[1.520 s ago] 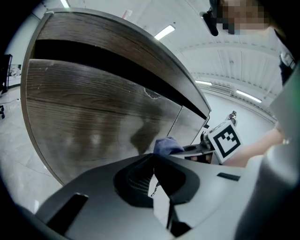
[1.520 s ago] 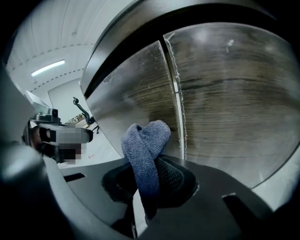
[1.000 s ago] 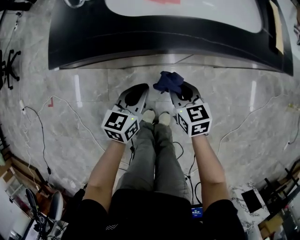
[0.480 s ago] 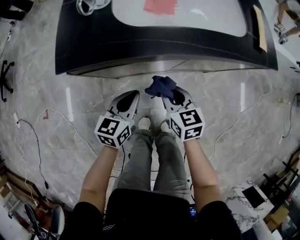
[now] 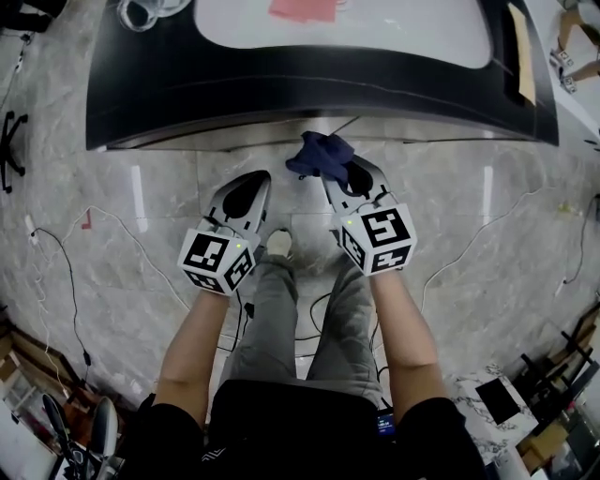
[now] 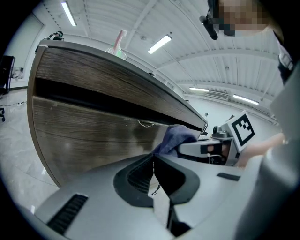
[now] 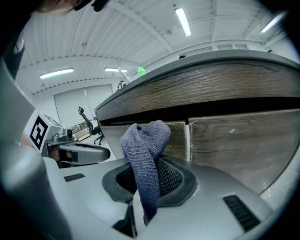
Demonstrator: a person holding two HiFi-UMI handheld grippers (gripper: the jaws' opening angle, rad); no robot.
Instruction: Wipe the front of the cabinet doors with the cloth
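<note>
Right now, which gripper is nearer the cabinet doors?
Right. The right gripper, shut on the cloth, reaches almost to the cabinet doors; the left gripper, shut, sits farther back.

Two grippers in front of the cabinet

The cabinet (image 5: 319, 89) stands ahead of the person's legs (image 5: 309, 319), with both grippers between the two. The right gripper (image 5: 339, 173) is nearer the cabinet, the cloth (image 5: 322, 155) in its jaws, close before the cabinet doors (image 7: 234, 140) by their seam. The left gripper (image 5: 251, 187) is just to its left, farther from the cabinet. A sheet (image 5: 302, 9) lies on the cabinet top. Cables (image 5: 66, 244) lie on the floor (image 5: 141, 281) before the cabinet's left end.
</note>
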